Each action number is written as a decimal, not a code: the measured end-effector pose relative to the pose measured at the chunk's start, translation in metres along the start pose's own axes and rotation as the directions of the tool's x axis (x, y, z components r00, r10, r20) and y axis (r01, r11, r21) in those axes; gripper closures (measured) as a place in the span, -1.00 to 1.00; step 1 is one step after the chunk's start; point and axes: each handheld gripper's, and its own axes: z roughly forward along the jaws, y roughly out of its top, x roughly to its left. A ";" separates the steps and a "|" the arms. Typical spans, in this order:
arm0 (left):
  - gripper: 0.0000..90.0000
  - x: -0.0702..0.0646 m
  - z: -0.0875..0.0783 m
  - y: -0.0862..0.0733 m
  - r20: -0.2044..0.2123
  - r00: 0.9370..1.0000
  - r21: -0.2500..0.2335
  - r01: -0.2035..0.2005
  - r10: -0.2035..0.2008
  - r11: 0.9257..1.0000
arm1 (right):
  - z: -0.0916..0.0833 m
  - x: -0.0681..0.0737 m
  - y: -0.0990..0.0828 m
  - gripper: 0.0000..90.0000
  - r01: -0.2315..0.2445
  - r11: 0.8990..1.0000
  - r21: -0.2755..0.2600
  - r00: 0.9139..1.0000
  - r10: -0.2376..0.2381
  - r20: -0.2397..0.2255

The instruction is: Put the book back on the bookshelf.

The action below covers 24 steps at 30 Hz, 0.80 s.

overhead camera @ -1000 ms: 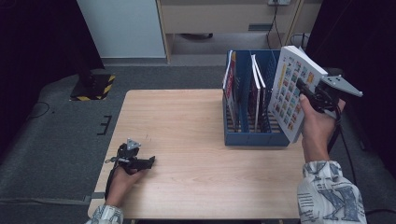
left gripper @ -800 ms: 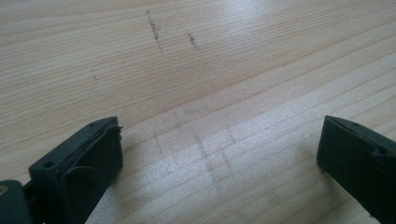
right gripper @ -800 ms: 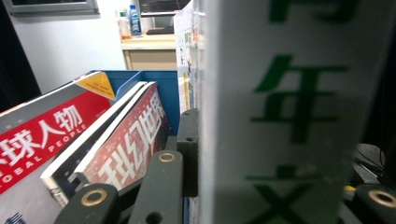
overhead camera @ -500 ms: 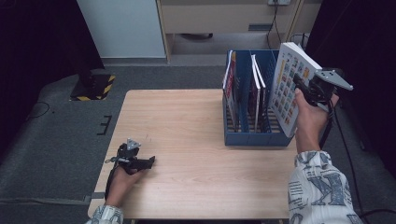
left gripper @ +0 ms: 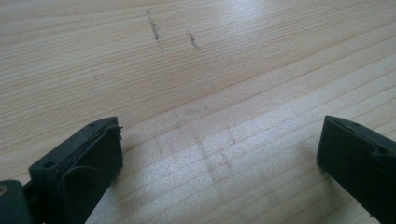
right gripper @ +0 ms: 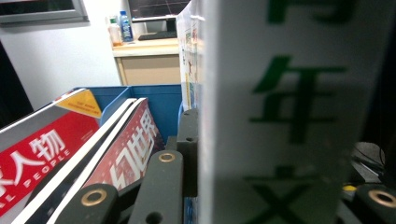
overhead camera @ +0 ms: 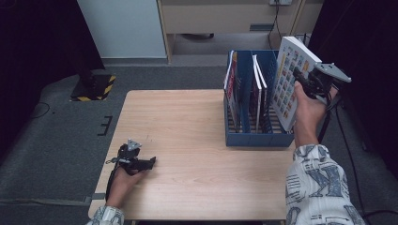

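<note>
My right gripper (overhead camera: 301, 80) is shut on a thick white book (overhead camera: 287, 79) with a colourful cover. It holds the book upright at the right end of the blue file rack (overhead camera: 256, 138). In the right gripper view the book's spine (right gripper: 280, 116) stands between the jaws of my right gripper (right gripper: 280, 186), with the rack (right gripper: 154, 98) behind. Two thin magazines (overhead camera: 231, 77) (overhead camera: 258, 79) stand in the rack, and their red covers (right gripper: 46, 154) lean to the left. My left gripper (overhead camera: 149, 162) lies on the wooden table (overhead camera: 187, 117) at the front left. It is open (left gripper: 219, 144) over bare wood.
The rack stands at the table's right edge, with free slots between the magazines. A cabinet (overhead camera: 225, 14) and a white panel (overhead camera: 122, 28) stand behind the table. A black and yellow base (overhead camera: 94, 86) sits on the floor at the left. Bottles (right gripper: 119, 25) stand on a far desk.
My right hand has carried the book a little to the left, closer over the rack's right end. The left gripper has stayed where it was.
</note>
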 end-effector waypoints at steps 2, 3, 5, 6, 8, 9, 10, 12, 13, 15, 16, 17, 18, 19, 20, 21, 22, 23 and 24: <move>-1.00 0.000 0.000 0.000 -0.001 1.000 -0.002 0.003 -0.003 1.000 | 0.005 0.002 0.001 0.64 -0.002 1.000 -0.006 1.000 0.002 0.003; -1.00 0.000 0.000 0.000 -0.001 1.000 -0.002 0.003 -0.003 1.000 | 0.006 0.002 0.001 0.64 -0.003 1.000 -0.009 1.000 0.003 0.002; -1.00 0.000 0.000 0.000 -0.002 1.000 -0.003 0.004 -0.004 1.000 | 0.010 0.004 0.002 0.64 0.002 1.000 -0.012 1.000 -0.002 0.000; -1.00 0.000 0.000 0.000 -0.002 1.000 -0.003 0.004 -0.004 1.000 | 0.012 0.006 0.001 0.64 -0.001 1.000 -0.014 1.000 0.001 -0.004; -1.00 0.000 0.000 0.000 -0.002 1.000 -0.003 0.004 -0.004 1.000 | 0.015 0.008 0.001 0.64 0.000 1.000 -0.013 1.000 0.000 -0.009; -1.00 0.000 0.000 0.000 -0.002 1.000 -0.003 0.004 -0.004 1.000 | 0.016 0.010 0.000 0.64 0.003 1.000 -0.014 1.000 -0.003 -0.009; -1.00 0.000 0.000 0.000 -0.002 1.000 -0.003 0.004 -0.004 1.000 | 0.017 0.010 0.000 0.64 0.004 1.000 -0.012 1.000 -0.004 -0.011; -1.00 0.000 0.000 0.000 -0.002 1.000 -0.003 0.004 -0.004 1.000 | 0.019 0.011 -0.001 0.64 0.010 1.000 -0.011 1.000 -0.010 -0.007; -1.00 0.000 0.000 0.000 -0.002 1.000 -0.003 0.004 -0.004 1.000 | 0.020 0.012 -0.002 0.64 0.008 1.000 -0.011 1.000 -0.008 -0.005; -1.00 0.000 0.000 0.000 -0.002 1.000 -0.003 0.004 -0.004 1.000 | 0.020 0.012 -0.002 0.65 0.014 1.000 -0.014 1.000 -0.014 0.008; -1.00 0.000 0.000 0.000 -0.002 1.000 -0.003 0.004 -0.004 1.000 | 0.021 0.012 -0.003 0.64 0.020 1.000 -0.017 1.000 -0.020 0.012; -1.00 0.000 0.000 0.000 -0.001 1.000 -0.003 0.004 -0.004 1.000 | 0.021 0.012 -0.003 0.64 0.018 1.000 -0.017 1.000 -0.018 0.011; -1.00 0.000 0.000 0.000 -0.002 1.000 -0.003 0.004 -0.004 1.000 | 0.021 0.012 -0.004 0.64 0.014 1.000 -0.018 1.000 -0.014 0.009; -1.00 0.000 0.000 0.000 -0.002 1.000 -0.002 0.003 -0.003 1.000 | 0.021 0.012 -0.004 0.65 0.012 1.000 -0.020 1.000 -0.012 0.011; -1.00 0.000 0.000 0.000 -0.002 1.000 -0.003 0.003 -0.003 1.000 | 0.021 0.013 -0.004 0.64 0.014 1.000 -0.018 1.000 -0.014 0.007; -1.00 0.000 0.000 0.000 -0.002 1.000 -0.003 0.004 -0.004 1.000 | 0.020 0.014 -0.004 0.64 0.017 1.000 -0.017 1.000 -0.017 0.003; -1.00 0.000 0.000 0.000 -0.002 1.000 -0.003 0.004 -0.004 1.000 | 0.020 0.014 -0.003 0.64 0.027 0.999 -0.019 1.000 -0.027 0.005; -1.00 0.000 0.000 0.000 -0.002 1.000 -0.003 0.004 -0.004 1.000 | 0.019 0.014 -0.003 0.65 0.027 0.999 -0.021 1.000 -0.027 0.010; -1.00 0.000 0.000 0.000 -0.002 1.000 -0.002 0.003 -0.003 1.000 | 0.019 0.013 -0.002 0.64 0.025 0.999 -0.023 1.000 -0.025 0.014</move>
